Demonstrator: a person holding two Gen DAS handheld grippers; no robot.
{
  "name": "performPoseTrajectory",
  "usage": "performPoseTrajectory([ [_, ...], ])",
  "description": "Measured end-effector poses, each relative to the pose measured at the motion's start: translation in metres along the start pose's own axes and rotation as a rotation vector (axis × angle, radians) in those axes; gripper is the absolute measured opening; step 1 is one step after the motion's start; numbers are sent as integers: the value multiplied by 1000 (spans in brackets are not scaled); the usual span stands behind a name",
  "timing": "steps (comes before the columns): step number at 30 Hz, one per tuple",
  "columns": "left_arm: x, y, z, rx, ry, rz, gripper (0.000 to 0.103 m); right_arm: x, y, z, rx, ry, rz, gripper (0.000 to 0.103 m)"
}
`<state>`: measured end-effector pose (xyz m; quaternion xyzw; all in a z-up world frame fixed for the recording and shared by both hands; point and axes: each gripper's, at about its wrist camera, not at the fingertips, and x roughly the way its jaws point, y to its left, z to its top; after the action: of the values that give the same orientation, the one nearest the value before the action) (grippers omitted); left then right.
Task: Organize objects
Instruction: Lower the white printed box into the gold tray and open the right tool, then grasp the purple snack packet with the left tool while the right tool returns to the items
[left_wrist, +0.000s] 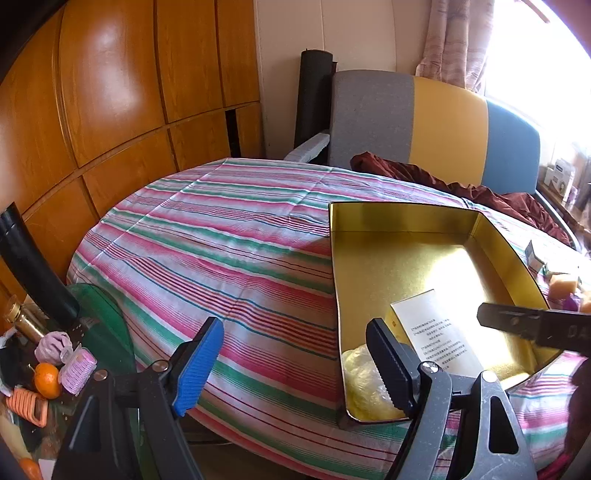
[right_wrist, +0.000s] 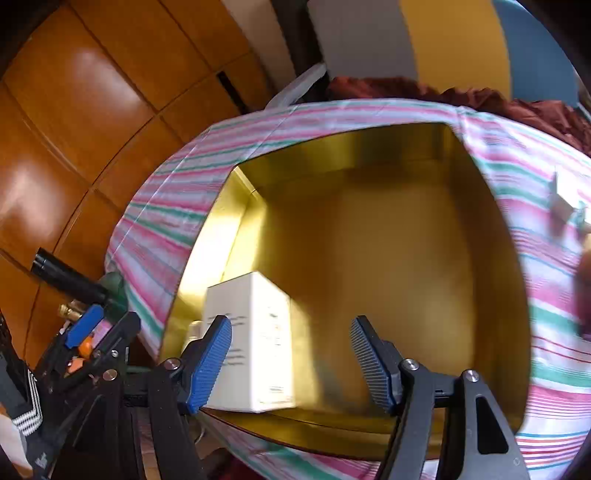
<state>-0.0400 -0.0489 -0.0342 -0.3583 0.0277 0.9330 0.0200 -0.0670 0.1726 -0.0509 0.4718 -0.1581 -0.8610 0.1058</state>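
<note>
Packing step in hand: white box (right_wrist: 255, 343) is sitting inside the gold tin (right_wrist: 369, 221), at 8 o'clock on its floor, beside a yellow bag (left_wrist: 365, 384). Tin is resting on the striped table (left_wrist: 221, 240).

Right tongs (right_wrist: 291, 363) are hanging spread over the tin, gripping nothing; box lying just behind the left pad, contact unclear.

Left tongs (left_wrist: 291, 365) are standing spread at the tin's 7 o'clock corner, empty.

Next, likely: fetching the loose bits (left_wrist: 561, 286) at 3 o'clock, needing a sideways reach.

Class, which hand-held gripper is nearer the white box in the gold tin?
Right. The right hand-held gripper hangs open directly over the white box; the left hand-held gripper straddles the tin's wall.
</note>
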Motion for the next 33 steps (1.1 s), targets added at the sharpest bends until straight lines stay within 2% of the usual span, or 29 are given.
performPoseTrajectory([
  [5,-1,-11,1,13,2,-21,80,-36,-41,2,53,-80,-55,68],
  [10,-12,-43,10,76,-28,-94,80,-78,-103,3,116,-134,-182,68],
  [15,-25,-96,26,183,-58,-215,80,-127,-176,0,215,-168,-342,68],
  [22,-44,-199,37,345,-80,-401,79,-197,-278,-10,442,-318,-496,68],
  [25,-47,-249,33,414,-57,-474,76,-208,-308,-28,558,-373,-489,68],
  [26,-48,-266,31,435,-48,-497,76,-210,-318,-32,613,-367,-467,68],
  [28,-44,-296,25,470,-28,-523,74,-219,-329,-38,686,-422,-393,69],
  [30,-38,-322,18,494,-1,-548,72,-223,-332,-39,697,-438,-397,69],
  [33,-21,-356,6,515,59,-560,71,-222,-335,-38,716,-434,-347,69],
])
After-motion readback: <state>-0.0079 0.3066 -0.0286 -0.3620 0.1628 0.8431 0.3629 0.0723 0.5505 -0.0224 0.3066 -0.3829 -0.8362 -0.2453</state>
